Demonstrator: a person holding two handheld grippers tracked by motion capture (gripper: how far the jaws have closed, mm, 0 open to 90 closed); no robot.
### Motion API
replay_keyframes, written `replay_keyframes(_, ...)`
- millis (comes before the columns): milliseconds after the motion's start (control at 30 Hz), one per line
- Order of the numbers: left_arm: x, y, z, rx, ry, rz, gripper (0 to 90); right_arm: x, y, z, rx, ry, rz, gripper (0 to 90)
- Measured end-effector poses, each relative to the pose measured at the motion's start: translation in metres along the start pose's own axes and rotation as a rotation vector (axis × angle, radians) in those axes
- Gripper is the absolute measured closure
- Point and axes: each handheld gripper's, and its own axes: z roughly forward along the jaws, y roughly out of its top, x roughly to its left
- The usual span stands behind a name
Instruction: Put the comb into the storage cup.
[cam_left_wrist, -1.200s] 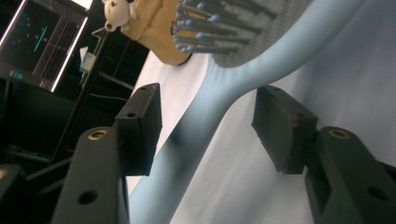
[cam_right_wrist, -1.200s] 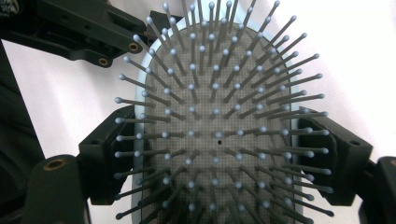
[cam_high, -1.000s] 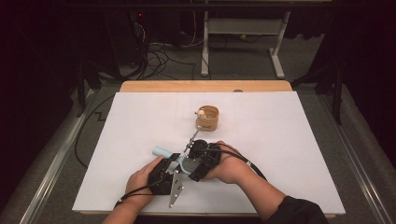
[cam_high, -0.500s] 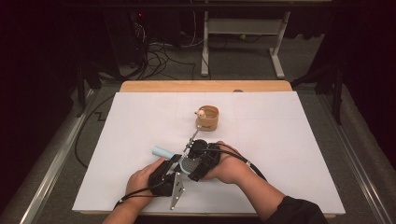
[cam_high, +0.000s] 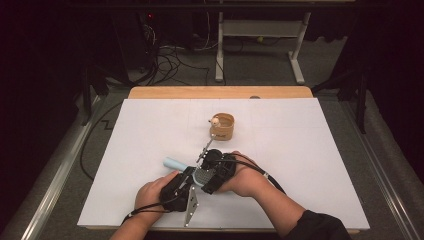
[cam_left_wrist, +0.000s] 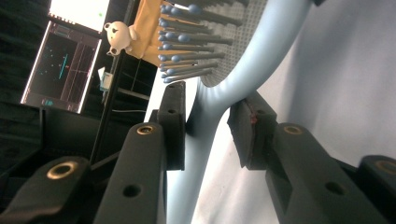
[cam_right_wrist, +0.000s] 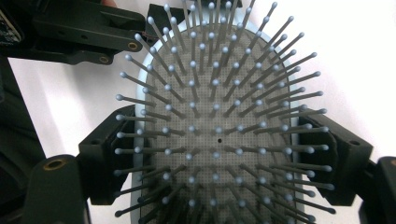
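A light blue hairbrush (cam_high: 176, 164) with grey ball-tipped bristles lies low over the white table (cam_high: 300, 150), held between both hands near the front centre. My left gripper (cam_high: 186, 176) is shut on its handle (cam_left_wrist: 210, 112), a pad pressing each side of the neck. The right gripper (cam_high: 206, 176) is shut across the brush head (cam_right_wrist: 215, 140), bristles facing its camera, with the pads (cam_right_wrist: 109, 163) on the rim. The left gripper (cam_right_wrist: 88, 28) also appears beyond the head.
A small wooden cup (cam_high: 222, 127) with a white bear figure (cam_high: 215, 120) on its rim stands just behind the hands. The table's wooden far edge (cam_high: 220, 92), floor cables and a desk frame (cam_high: 260, 40) lie beyond. A lit monitor (cam_left_wrist: 60, 65) stands off the table.
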Motion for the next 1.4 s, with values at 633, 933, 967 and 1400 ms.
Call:
replay_keyframes(633,-0.001,0.001,-0.001,0.017,0.009,0.05,74.6,-0.001,0.0,-0.005,-0.014,0.002,-0.012,20.3)
replay_keyframes(933,0.001,0.0,-0.001,0.028,0.027,0.048,76.3,0.0,0.001,-0.01,-0.045,-0.004,-0.008,19.9)
replay_keyframes(967,0.001,0.0,-0.002,0.029,0.028,0.048,76.4,-0.001,0.002,-0.01,-0.046,-0.007,-0.016,19.8)
replay_keyframes(1400,0.003,-0.001,-0.002,0.029,0.036,0.035,77.1,-0.001,0.003,-0.018,-0.069,-0.006,-0.032,19.3)
